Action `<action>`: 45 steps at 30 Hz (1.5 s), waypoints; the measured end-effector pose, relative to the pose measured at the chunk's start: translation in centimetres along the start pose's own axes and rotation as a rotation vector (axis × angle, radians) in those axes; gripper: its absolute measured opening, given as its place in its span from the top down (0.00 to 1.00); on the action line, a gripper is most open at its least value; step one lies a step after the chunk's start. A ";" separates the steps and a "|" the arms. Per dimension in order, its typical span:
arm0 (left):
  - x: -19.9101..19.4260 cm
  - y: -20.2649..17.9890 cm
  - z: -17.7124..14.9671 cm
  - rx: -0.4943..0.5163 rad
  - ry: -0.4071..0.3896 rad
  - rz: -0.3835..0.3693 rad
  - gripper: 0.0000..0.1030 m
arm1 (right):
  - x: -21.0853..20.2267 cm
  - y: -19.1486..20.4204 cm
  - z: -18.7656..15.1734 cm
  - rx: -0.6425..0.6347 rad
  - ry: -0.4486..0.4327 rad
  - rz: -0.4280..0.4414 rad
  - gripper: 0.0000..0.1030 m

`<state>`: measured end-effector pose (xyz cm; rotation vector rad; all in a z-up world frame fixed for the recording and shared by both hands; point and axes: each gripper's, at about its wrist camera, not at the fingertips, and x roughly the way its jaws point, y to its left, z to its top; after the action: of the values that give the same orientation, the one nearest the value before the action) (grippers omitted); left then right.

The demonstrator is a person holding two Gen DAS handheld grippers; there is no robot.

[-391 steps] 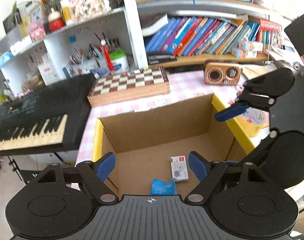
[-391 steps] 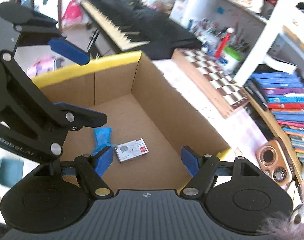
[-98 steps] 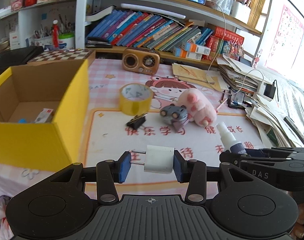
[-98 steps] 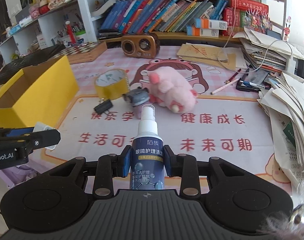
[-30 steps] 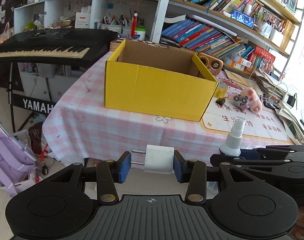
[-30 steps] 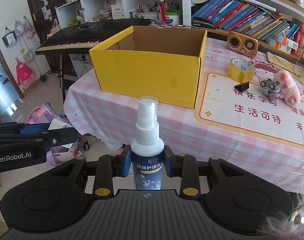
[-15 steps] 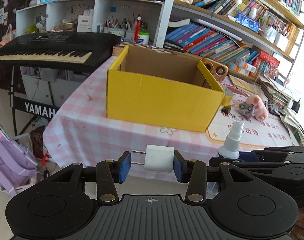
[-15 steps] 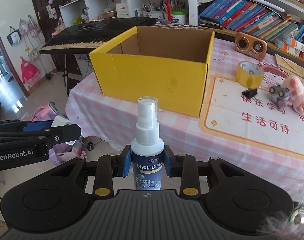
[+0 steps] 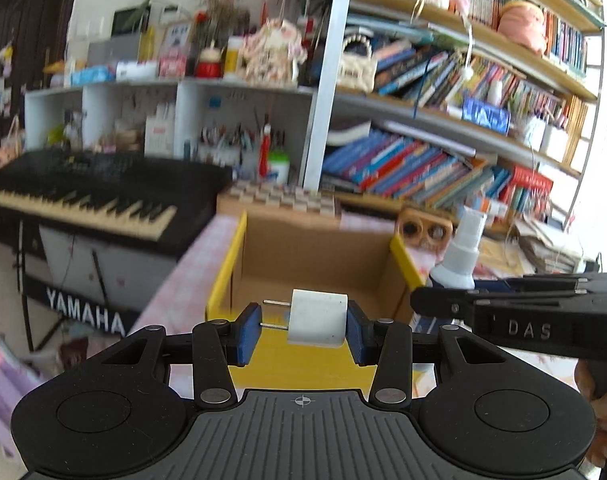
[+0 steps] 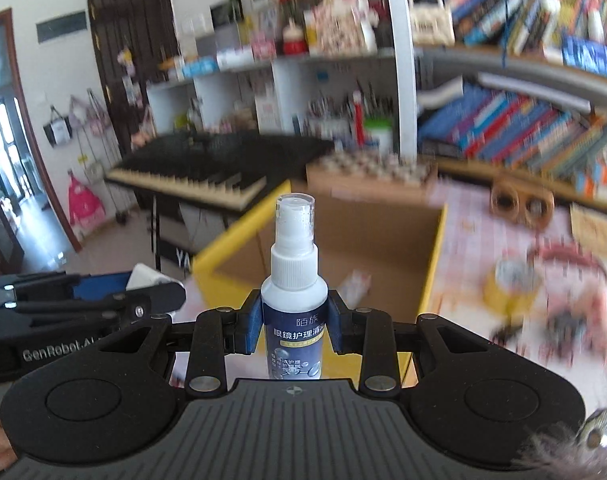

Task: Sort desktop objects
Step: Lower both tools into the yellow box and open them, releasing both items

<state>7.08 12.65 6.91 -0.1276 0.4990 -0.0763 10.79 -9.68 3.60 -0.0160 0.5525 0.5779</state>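
Left wrist view shows the left gripper clamped on a plug, the right gripper on a bottle, both at the box's near edge, probably needing release inside.

Crowded bookshelves line the wall behind a black keyboard.
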 end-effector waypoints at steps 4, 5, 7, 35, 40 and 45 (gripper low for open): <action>2.2 -0.3 2.1 0.018 -0.024 0.008 0.59 | 2.3 -1.5 2.9 -0.021 -0.025 -0.006 0.71; 2.9 -0.4 2.5 0.023 -0.028 0.011 0.59 | 2.9 -1.9 3.4 -0.024 -0.024 -0.007 0.71; 4.2 -0.4 3.1 0.033 -0.028 0.021 0.59 | 4.5 -2.7 4.1 -0.039 -0.003 -0.002 0.71; 20.3 0.0 1.3 0.112 0.341 0.070 0.59 | 20.9 -6.4 1.5 -0.240 0.583 0.155 0.70; 21.1 0.2 1.0 0.109 0.374 0.081 0.59 | 21.8 -6.3 1.3 -0.268 0.603 0.160 0.70; 21.6 0.2 0.9 0.112 0.397 0.080 0.59 | 22.2 -5.9 1.1 -0.322 0.630 0.161 0.70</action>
<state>26.47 10.67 -2.55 0.0187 0.8933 -0.0512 29.88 -3.02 -7.42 -0.4749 1.0724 0.8192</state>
